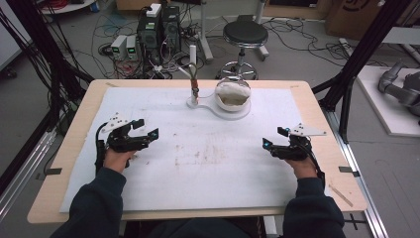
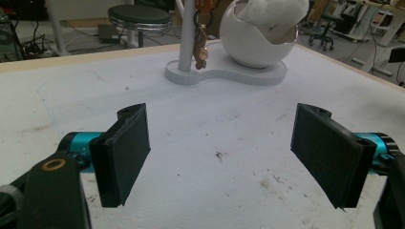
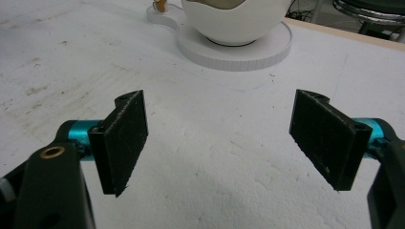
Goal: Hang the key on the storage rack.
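Both the left claw [image 1: 144, 130] and right claw [image 1: 275, 137] rest wide open and empty, well short of the white stand [image 1: 225, 110], so nothing seems begun; a reach toward it likely comes next.

Even, soft overhead light; the white mat [image 1: 208, 148] reads bright without glare, the floor around it dimmer. Shadows are faint. All views are slightly soft and grainy.

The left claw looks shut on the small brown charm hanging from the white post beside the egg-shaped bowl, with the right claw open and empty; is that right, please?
Not quite. The left claw is open and empty too: the left gripper view shows its jaws wide apart over bare table, with the brown charm hanging untouched on the white post farther back, beside the egg-shaped bowl. The right claw is open and empty, as you said.
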Motion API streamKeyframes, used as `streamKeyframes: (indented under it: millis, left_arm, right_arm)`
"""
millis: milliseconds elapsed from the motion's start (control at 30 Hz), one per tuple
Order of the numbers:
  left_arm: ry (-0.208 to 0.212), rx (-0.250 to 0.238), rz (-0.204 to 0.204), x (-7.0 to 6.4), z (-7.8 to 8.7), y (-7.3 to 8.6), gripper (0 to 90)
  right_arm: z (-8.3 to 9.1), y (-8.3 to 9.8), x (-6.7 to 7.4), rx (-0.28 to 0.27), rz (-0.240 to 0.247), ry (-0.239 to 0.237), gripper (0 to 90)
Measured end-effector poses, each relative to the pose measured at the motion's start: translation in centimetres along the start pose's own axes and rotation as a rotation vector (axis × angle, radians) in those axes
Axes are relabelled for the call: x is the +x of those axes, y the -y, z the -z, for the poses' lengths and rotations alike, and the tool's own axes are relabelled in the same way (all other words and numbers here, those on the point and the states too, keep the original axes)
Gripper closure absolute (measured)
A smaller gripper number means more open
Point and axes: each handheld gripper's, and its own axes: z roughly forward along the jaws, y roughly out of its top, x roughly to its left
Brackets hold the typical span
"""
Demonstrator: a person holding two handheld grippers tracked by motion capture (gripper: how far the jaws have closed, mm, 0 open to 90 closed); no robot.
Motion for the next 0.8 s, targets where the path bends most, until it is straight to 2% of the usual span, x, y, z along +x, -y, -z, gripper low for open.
streamKeyframes:
  millis: [800]
  left_arm:
    - [0.012, 0.005, 0.004, 0.05, -0.25, 0.12, 20.8]
  right_arm:
    - [0.0, 0.14, -0.1, 0.023, 0.006, 0.026, 21.1]
